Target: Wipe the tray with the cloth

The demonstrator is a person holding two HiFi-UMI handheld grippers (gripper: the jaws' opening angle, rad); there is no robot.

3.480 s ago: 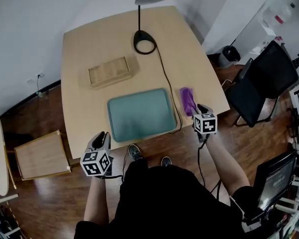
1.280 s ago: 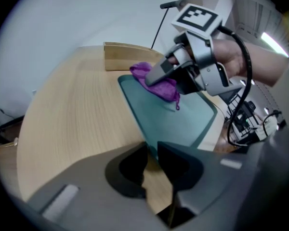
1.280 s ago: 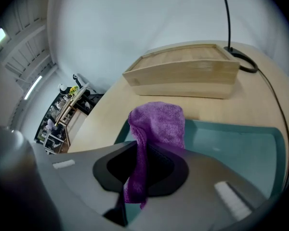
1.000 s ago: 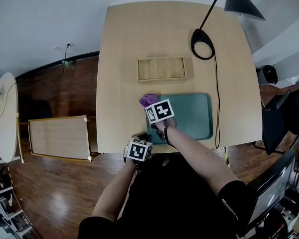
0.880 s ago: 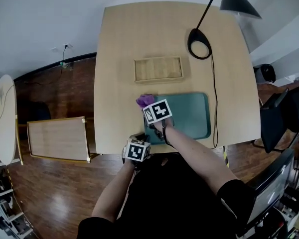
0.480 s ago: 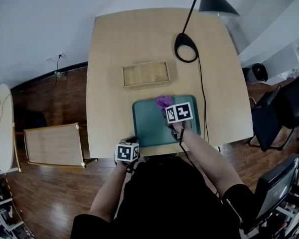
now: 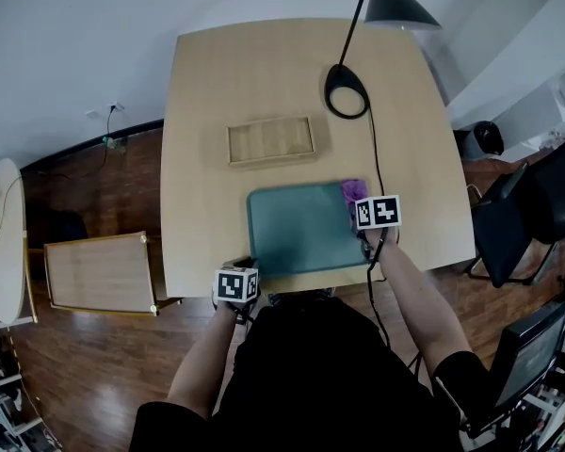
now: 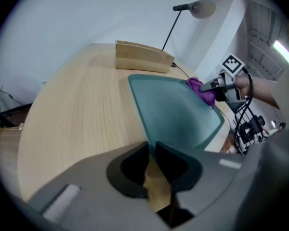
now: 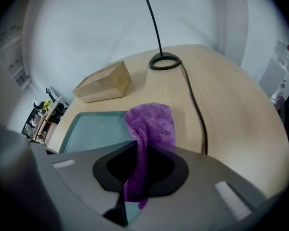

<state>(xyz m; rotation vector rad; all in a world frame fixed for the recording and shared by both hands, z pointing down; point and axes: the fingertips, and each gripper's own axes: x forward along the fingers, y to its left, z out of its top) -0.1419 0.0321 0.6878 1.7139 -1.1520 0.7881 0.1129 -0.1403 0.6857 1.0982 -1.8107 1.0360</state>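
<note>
1. Table edge [image 7: 193, 276], nearest: left gripper [image 8: 151, 146] idle there, jaws a slit apart, empty.
2. Just beyond: right gripper [image 9: 138, 148] clamped on purple cloth [image 9: 151, 121], cloth draped over far-right rim of teal tray [image 7: 292, 229].
3. Tray floor bare, no visible dirt; wiping apparently mid-way, share done unreadable.
4. Probably left: further passes across, near strip included.
5. Farther back: wooden box [image 7: 270, 140], lamp [image 7: 347, 90].

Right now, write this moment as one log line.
right gripper: shut on cloth | cloth: purple, at right edge of tray | left gripper: slightly open, empty
</note>
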